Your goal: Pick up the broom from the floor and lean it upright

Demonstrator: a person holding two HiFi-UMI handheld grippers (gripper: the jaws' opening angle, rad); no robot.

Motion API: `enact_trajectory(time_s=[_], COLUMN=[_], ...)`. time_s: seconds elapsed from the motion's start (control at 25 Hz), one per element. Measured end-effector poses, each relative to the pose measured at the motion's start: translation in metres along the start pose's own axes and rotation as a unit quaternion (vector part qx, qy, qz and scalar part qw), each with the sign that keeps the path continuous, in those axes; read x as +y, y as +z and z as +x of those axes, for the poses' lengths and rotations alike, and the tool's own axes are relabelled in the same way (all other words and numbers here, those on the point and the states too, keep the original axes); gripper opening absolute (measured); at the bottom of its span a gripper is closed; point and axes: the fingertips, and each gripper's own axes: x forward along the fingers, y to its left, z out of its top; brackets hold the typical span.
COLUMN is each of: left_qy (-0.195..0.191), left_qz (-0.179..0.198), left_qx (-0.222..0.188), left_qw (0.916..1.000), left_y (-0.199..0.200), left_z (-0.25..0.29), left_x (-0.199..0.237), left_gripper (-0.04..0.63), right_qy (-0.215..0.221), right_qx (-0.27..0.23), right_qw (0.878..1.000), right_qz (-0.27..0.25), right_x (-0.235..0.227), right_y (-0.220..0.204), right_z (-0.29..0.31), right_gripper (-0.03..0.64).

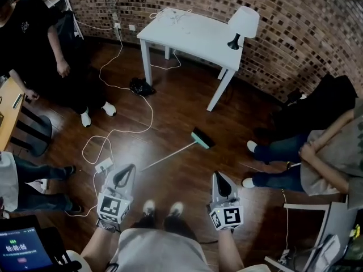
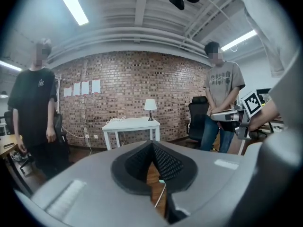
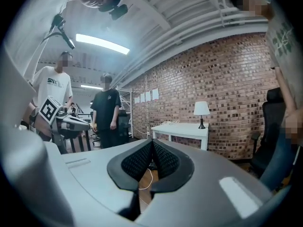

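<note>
The left gripper [image 1: 131, 166] hangs clenched and empty. The head view alone shows the whole broom [image 1: 177, 151] flat on the glossy wood floor [image 1: 170, 103], with its thin pale handle and teal head. The left gripper view shows only a sliver of it under dimpled black pads [image 2: 165, 163]. The right gripper [image 1: 216, 175] is likewise clenched and empty, and its view shows a white cable [image 3: 147, 180].

Head view overhead, steeply down, gripper views low, roughly level (all share white table [image 1: 193, 38])

broom [image 2: 161, 180] mostly hidden behind left gripper [image 2: 152, 149]
</note>
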Motion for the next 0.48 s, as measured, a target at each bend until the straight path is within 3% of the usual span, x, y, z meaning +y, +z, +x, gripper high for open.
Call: enact_trajectory(time_s=[0.32,0.48], left_qy=[0.041,0.038], left_qz=[-0.055,-0.064], left_qx=[0.052,0.096], left_qw=[0.9963,0.9926], left_y=[-0.071,-0.122], left_z=[0.049,0.073], left_x=[0.027,0.034], left_gripper=[-0.002,-0.002], right_qy=[0.052,0.058], right_qx=[0.047,0.093], right_qw=[0.997,0.993], right_qz=[0.017,0.037], right_x=[-0.003,0.006], right_y=[-0.066,-0.124], right_z=[0.073,0.107], right_gripper=[0.014,0.014])
